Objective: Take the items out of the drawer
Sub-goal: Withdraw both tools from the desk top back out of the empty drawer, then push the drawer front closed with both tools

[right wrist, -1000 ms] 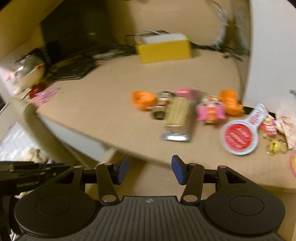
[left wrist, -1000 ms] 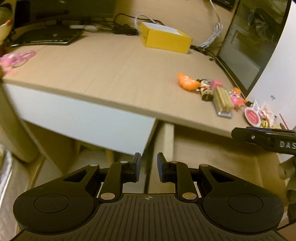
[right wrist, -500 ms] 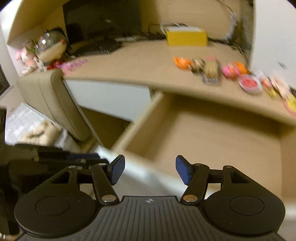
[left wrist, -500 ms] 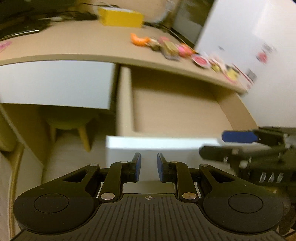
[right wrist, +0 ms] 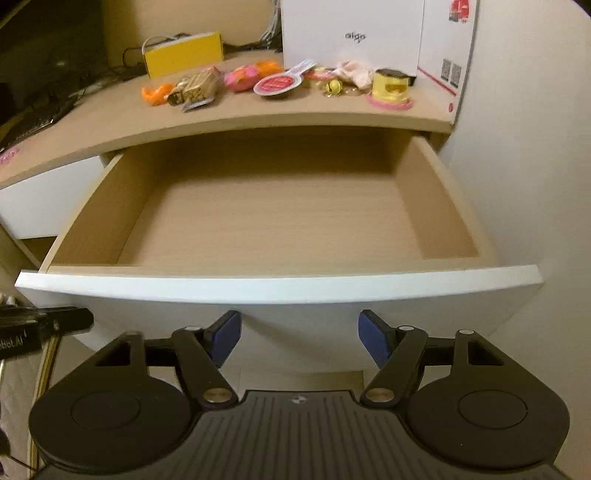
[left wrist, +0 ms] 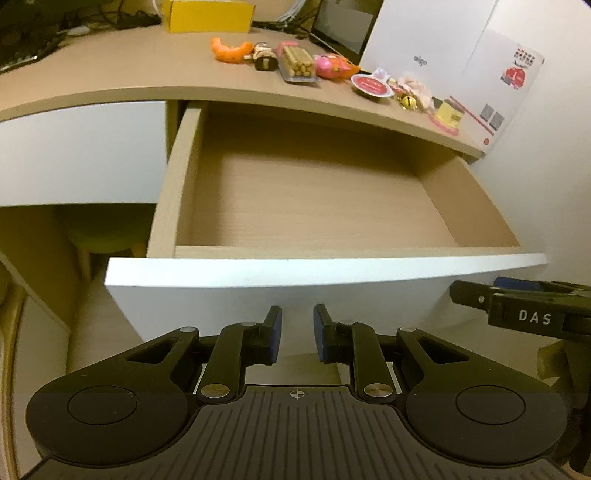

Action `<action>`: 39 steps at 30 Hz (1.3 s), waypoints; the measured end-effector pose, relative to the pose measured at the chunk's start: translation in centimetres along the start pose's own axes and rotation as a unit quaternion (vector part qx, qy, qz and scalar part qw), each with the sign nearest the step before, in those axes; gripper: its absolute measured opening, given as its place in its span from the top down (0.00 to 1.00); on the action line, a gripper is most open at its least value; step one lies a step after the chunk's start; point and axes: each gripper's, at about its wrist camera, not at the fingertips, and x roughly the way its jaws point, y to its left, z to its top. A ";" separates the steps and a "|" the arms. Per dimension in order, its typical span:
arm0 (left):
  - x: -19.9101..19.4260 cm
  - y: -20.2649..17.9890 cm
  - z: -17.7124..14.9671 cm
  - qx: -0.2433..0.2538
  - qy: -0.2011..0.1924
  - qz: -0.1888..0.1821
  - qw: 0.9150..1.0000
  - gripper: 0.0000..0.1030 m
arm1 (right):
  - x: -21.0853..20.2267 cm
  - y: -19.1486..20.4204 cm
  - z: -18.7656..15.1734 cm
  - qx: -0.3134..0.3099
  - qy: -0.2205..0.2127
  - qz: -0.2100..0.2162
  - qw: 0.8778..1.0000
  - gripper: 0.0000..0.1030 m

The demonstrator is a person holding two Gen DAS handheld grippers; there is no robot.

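The drawer (left wrist: 325, 273) (right wrist: 280, 288) stands pulled out under the desk top, and its wooden floor shows nothing inside. A row of small items lies on the desk above it: an orange toy (left wrist: 231, 50) (right wrist: 157, 92), a biscuit packet (left wrist: 297, 64) (right wrist: 197, 86), a pink toy (left wrist: 332, 66) (right wrist: 243, 77), a red round tag (left wrist: 369, 84) (right wrist: 277, 84), and a yellow pot (left wrist: 448, 116) (right wrist: 391, 86). My left gripper (left wrist: 297, 334) hangs below the drawer's white front, jaws nearly together with nothing between. My right gripper (right wrist: 299, 338) is open and empty, also in front of the drawer.
A yellow box (left wrist: 207, 14) (right wrist: 183, 53) and cables sit at the back of the desk. A white carton (left wrist: 443, 62) (right wrist: 369, 37) stands at the right by the wall. A stool (left wrist: 99, 236) is under the desk to the left. A second white drawer front (left wrist: 81, 155) stays closed.
Both grippers have pulled back and down from the desk top. The drawer, seen only partly open a second ago, now stands fully out in front of them.
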 end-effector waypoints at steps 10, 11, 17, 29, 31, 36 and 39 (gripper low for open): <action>2.8 0.8 -1.2 0.010 -0.111 -0.015 0.994 0.81 | 2.2 -1.2 -0.9 0.007 -0.106 0.017 0.994 0.29; 3.3 0.9 -1.2 0.008 -0.118 -0.017 0.993 0.81 | 2.7 -1.2 -1.2 0.003 -0.125 0.013 0.992 0.28; 5.1 2.0 -0.9 -0.009 -0.170 -0.029 0.985 0.82 | 5.7 -1.0 -1.8 0.004 -0.189 0.012 0.982 0.23; 9.7 2.0 3.8 0.009 -0.210 0.017 0.978 0.83 | 10.2 -0.1 2.4 0.009 -0.269 0.006 0.963 0.16; 10.6 2.1 4.9 0.006 -0.211 0.023 0.977 0.83 | 10.8 -0.1 3.5 0.013 -0.279 -0.003 0.960 0.15; 12.6 2.3 7.6 0.005 -0.208 0.036 0.978 0.83 | 12.4 -0.6 6.4 0.028 -0.281 -0.013 0.959 0.13; 13.5 2.5 8.9 0.004 -0.200 0.038 0.979 0.83 | 13.7 -0.9 8.0 0.034 -0.276 -0.014 0.960 0.09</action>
